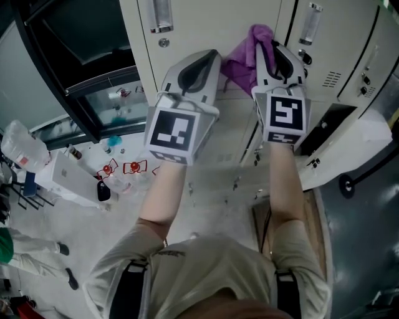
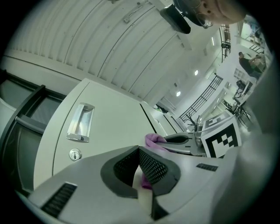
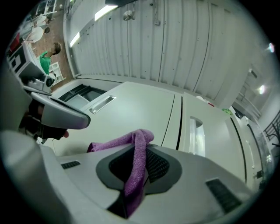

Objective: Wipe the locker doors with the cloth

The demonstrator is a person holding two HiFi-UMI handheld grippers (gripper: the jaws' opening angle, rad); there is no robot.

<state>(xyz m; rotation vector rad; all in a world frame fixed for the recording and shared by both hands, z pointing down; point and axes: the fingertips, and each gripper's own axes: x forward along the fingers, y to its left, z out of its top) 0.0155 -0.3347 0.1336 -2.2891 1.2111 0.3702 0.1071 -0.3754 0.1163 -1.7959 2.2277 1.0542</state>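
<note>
Checking the grippers first: what does each one hold? (inspector)

The right gripper [image 1: 274,53] is clenched on the purple cloth [image 1: 244,55]. A band of it runs down between the pads [image 3: 159,166], and a fold loops over the tips. The left gripper [image 1: 201,65] has its jaws drawn together, and a sliver of the same cloth shows low between its pads. (aide)

Position of the cloth? (inspector)

It is bunched between the two grippers' tips, in front of the locker door [image 1: 206,25]. I cannot tell whether it lies flat on the metal. (aide)

Edges? (inspector)

A dark seam [image 3: 180,118] divides this door from the neighbouring door [image 1: 343,37] and runs just right of the cloth. A handle [image 1: 161,15] and a keyhole [image 1: 163,42] sit up and to the left of the left gripper, clear of it. The neighbour's handle [image 1: 310,22] is near the right gripper's tips, on the far side of the seam. (aide)

Room to move? (inspector)

There is bare door face between the handle and the seam, above the cloth. At the far left the lockers end beside a dark frame [image 1: 56,73]. The two grippers are side by side, close together but apart. (aide)
</note>
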